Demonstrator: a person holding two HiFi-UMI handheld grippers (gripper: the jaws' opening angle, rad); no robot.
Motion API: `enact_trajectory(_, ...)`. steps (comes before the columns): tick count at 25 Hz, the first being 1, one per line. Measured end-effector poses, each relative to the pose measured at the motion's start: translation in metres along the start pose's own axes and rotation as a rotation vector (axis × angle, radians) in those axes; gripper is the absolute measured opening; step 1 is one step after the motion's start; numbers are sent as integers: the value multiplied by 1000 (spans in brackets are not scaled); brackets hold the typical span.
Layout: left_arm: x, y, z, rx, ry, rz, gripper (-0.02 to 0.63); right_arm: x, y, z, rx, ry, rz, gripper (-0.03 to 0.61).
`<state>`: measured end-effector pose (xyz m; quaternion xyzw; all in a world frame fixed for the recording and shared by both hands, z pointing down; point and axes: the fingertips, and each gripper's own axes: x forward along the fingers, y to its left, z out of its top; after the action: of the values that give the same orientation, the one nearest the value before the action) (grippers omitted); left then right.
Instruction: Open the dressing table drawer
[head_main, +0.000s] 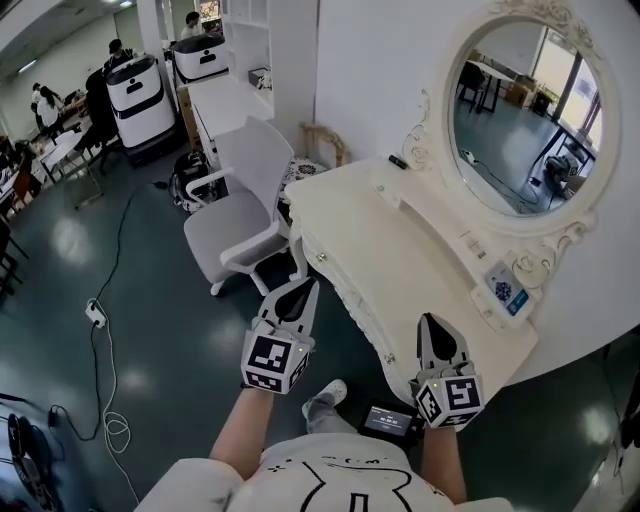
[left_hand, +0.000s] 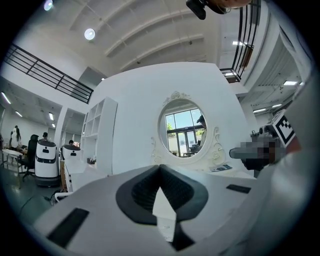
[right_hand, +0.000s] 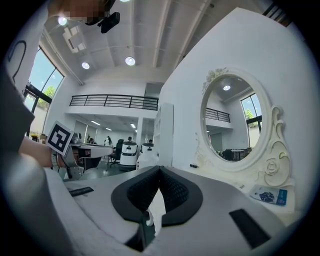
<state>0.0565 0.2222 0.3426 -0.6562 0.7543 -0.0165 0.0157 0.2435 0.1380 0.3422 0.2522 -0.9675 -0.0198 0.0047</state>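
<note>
Head view: white dressing table (head_main: 400, 250) with oval mirror (head_main: 520, 115) runs diagonally up the right side. A small blue-and-white card (head_main: 505, 292) lies on its raised back ledge, print too small to read. Each gripper's cube carries black-and-white square markers, no letters. The drawer (head_main: 352, 300) sits shut in the scalloped front edge, with a small knob (head_main: 322, 258) near its left end. The left gripper (head_main: 300, 290) is clenched and empty, its tips just off the front edge, below the knob and not touching. The right gripper (head_main: 432, 325), also clenched on nothing, is over the table's near corner. A white chair (head_main: 240, 215) stands near the table's left corner. Open dark floor (head_main: 150, 300) lies left of it, crossed by a cable (head_main: 108, 370). Left gripper view: jaws meet at the tip, nothing between. The mirror stands ahead above the tabletop; the drawer is hidden below the gripper body. Right gripper view: jaws pressed together, empty. Mirror to the right, card at lower right, unreadable.
</note>
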Motion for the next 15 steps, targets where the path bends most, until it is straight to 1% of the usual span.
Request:
enact_trajectory(6,70,28,-6,27,42,-50,9,63,-27,-11,47,9,-22,14)
enact_trajectory(11,139,40,0,26,44,-113,9,95,-67,-13,80,7,-99,14)
enact_trajectory(15,180,47,-2,26,50,-146,9,114,-94,-19,96,22,-143,14)
